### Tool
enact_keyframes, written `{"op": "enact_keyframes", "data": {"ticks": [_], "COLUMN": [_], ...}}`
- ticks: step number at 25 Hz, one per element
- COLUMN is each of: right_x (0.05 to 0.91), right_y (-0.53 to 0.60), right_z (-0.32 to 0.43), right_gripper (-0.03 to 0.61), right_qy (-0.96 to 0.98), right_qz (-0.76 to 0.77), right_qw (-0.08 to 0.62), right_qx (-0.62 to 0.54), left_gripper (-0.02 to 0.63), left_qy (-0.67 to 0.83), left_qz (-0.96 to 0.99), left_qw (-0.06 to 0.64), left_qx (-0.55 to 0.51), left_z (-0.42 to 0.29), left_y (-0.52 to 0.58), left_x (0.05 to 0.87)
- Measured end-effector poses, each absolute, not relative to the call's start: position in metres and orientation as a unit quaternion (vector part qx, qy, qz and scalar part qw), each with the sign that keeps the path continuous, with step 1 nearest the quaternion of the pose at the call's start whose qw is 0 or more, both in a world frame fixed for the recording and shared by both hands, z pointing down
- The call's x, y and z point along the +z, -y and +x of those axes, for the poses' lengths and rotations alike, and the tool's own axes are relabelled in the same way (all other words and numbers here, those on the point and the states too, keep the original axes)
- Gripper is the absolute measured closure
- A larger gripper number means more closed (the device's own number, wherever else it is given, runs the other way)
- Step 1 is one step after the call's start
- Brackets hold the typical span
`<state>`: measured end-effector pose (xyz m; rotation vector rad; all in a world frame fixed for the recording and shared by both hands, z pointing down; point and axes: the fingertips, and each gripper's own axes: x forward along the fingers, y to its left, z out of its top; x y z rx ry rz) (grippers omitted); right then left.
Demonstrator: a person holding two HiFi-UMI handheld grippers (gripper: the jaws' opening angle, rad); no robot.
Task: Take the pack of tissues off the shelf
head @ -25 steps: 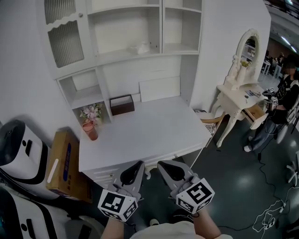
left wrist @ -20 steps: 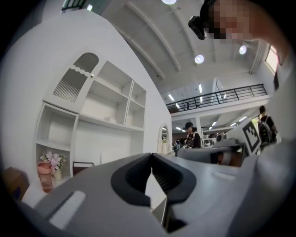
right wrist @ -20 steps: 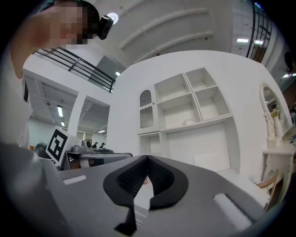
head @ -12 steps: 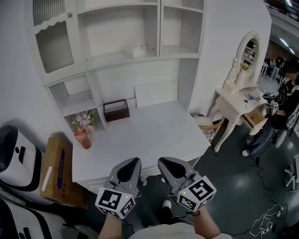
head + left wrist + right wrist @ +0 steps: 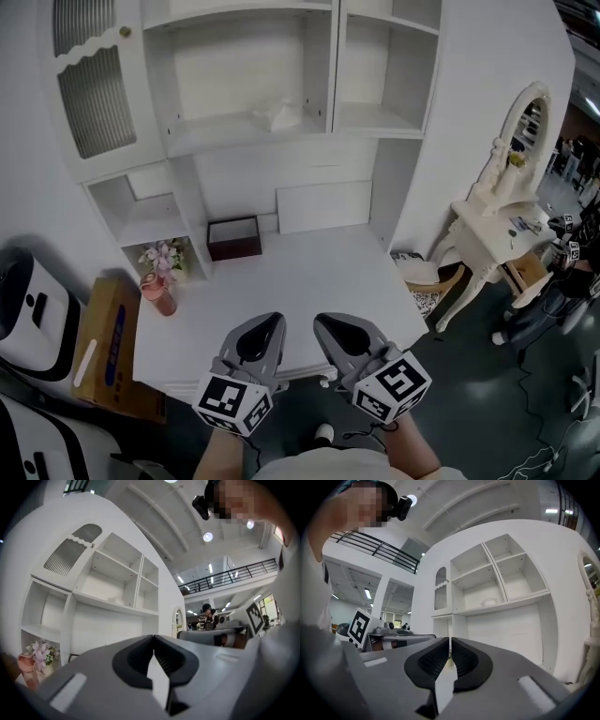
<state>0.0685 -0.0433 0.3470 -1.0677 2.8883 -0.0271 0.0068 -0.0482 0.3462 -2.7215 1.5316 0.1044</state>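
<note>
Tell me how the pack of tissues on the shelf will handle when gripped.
The pack of tissues looks lumpy and uneven in outline, so it is probably soft and would squash rather than resist. Small and soft-looking, it is likely light. It lies low on the shelf, so it should slide, not roll.

A tall white shelf unit (image 5: 216, 131) with open compartments and a ribbed cabinet door (image 5: 89, 89) stands against the white wall, over a white desk (image 5: 309, 281) bearing a dark open box (image 5: 234, 237) and a pot of pink flowers (image 5: 159, 277). On the dark glossy floor (image 5: 487, 403) to the right stands a cream dressing table (image 5: 487, 225) with an oval mirror (image 5: 530, 117), and a cardboard box (image 5: 108, 342) sits left of the desk. Round ceiling lamps (image 5: 207, 536) shine high overhead near a railed balcony (image 5: 234, 576)
</note>
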Motion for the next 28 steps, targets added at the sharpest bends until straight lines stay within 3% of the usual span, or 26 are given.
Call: {"op": "enact_keyframes", "data": {"ticks": [11,28], "right_x": [0.353,0.356], "right_y": [0.109,0.177], "right_z": [0.102,0.072], "right_gripper": [0.571,0.568], "right_qy": [-0.943,-0.928], "right_qz": [-0.329,-0.368], "right_qw": [0.038,0.047], "right_qx": [-0.016,-0.038], "left_gripper": [0.611,0.611], "left_qy": [-0.526,-0.491], "left_qz": [-0.85,-0.871], "left_qw": [0.013,0.008], "left_qx": [0.032,0.017], "left_z": [0.028,-0.005], "left_y": [0.109,0.179], "left_x": [0.351,0.353]}}
